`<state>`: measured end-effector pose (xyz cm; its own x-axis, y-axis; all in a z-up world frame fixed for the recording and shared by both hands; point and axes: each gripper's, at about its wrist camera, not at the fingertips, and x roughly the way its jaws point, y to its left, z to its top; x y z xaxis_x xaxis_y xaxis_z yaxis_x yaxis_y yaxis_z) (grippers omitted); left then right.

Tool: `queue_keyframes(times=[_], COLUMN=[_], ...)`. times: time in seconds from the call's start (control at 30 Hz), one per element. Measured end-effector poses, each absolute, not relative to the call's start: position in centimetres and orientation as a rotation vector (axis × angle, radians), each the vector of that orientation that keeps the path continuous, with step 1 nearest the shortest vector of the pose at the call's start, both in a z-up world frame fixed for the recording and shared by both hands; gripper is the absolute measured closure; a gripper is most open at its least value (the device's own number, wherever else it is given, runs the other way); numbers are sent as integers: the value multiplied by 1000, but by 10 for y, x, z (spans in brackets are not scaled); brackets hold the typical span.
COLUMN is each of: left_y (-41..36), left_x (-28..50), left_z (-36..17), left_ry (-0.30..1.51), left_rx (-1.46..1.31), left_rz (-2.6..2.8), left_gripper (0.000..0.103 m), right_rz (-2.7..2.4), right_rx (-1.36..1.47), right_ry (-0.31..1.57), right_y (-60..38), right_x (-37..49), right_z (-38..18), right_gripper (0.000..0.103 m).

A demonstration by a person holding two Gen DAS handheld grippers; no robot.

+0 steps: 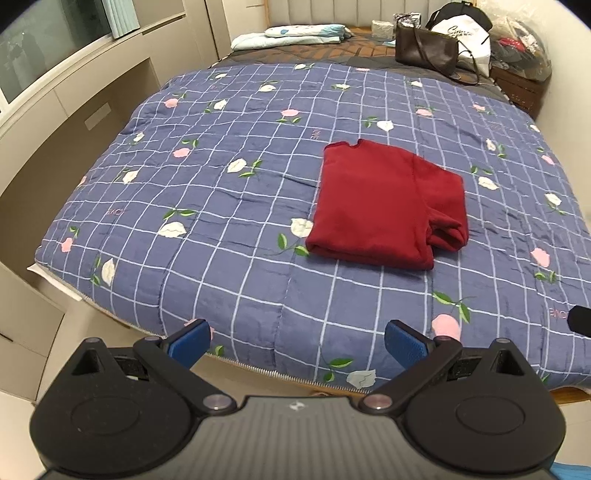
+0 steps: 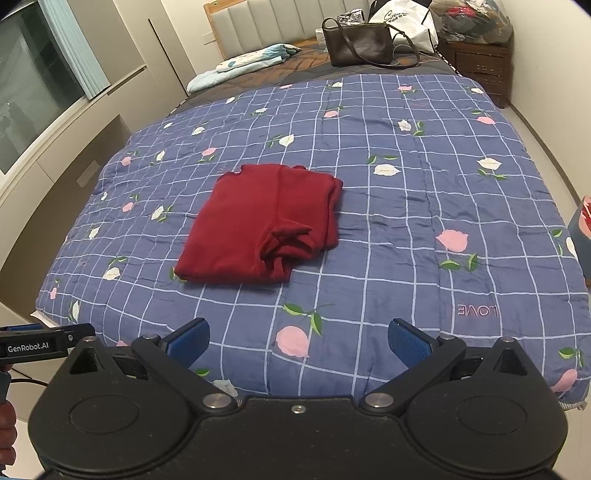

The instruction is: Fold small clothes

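1. Filling your view is the bed, spread with a blue checked floral quilt point(image 1: 236, 229).
2. Folded red garment point(image 1: 384, 206) lies mid-quilt.
3. Brown handbag point(image 2: 356, 42) sits near the headboard.
4. Your left tongs point(image 1: 297, 341) and right tongs point(image 2: 297, 339) hang released, apart from it.

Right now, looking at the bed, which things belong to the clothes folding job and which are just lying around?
Part of the job:
red garment, lying folded on the quilt
left gripper, open and empty
right gripper, open and empty

Just lying about:
brown handbag
white bag
light blue folded bedding
bagged clothes pile on the wooden cabinet
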<state>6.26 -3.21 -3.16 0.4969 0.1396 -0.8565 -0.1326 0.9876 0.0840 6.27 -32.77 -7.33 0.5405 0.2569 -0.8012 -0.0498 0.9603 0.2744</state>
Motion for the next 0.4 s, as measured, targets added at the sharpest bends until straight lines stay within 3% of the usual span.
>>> queue_keyframes(times=[0.4], left_y=[-31], left_x=[55], left_z=[-29], left_ry=[1019], left_rx=[7], left_rz=[165], left_gripper=[1], right_rz=[182], right_rx=[228], right_ry=[985], right_y=[-328], right_x=[61], right_z=[-73], right_gripper=[1])
